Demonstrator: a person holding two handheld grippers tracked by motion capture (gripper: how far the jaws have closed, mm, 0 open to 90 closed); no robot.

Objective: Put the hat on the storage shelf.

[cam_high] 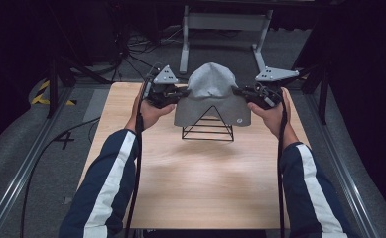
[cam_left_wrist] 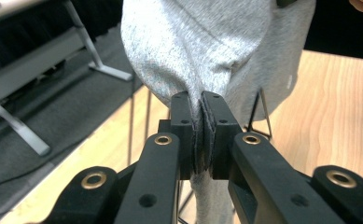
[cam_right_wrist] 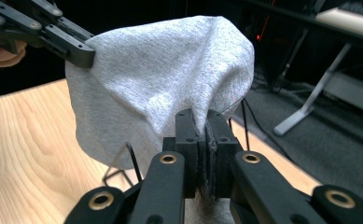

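Grey knit cap (cam_high: 211, 94), wire pyramid stand (cam_high: 208, 130)

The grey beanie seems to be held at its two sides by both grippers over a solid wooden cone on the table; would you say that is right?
Not quite: the grey beanie sits over a black wire pyramid stand, not a wooden cone, as the high view shows. The left gripper and right gripper do hold its sides.

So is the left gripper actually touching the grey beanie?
Touching. In the left gripper view the left gripper has its jaws shut on a pinched fold of the grey beanie.

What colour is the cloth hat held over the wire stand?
Heathered light grey hat, clearest in the right gripper view.
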